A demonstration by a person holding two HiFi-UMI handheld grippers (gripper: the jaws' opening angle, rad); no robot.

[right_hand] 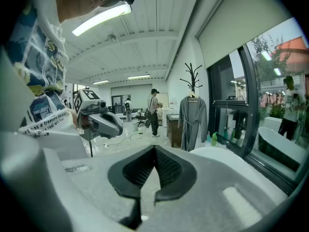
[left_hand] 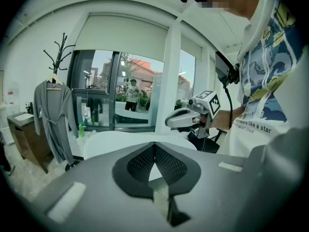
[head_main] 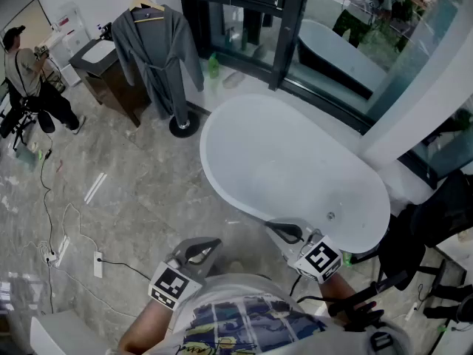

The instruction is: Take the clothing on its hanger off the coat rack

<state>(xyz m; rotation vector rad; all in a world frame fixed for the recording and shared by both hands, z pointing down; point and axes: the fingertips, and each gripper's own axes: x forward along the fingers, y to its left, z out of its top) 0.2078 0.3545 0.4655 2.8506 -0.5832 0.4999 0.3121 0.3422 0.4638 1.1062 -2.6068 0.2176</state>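
Note:
A grey robe (head_main: pixel 157 54) hangs on a wooden hanger (head_main: pixel 146 6) on a black coat rack, whose round base (head_main: pixel 183 126) stands at the far left of the room. The robe also shows in the left gripper view (left_hand: pixel 53 117) and the right gripper view (right_hand: pixel 192 122). Both grippers are held low, close to the person's body and far from the robe. My left gripper (head_main: pixel 209 244) is shut with nothing in it, its jaw tips meeting (left_hand: pixel 154 144). My right gripper (head_main: pixel 277 228) is also shut and empty (right_hand: pixel 155 149).
A white bathtub (head_main: pixel 222 135) fills the floor between the grippers and the rack. A dark wooden cabinet (head_main: pixel 111 76) stands left of the robe, a green bottle (head_main: pixel 213 66) to its right. A person (head_main: pixel 29 72) stands far left. Cables and a power strip (head_main: pixel 97 263) lie on the floor.

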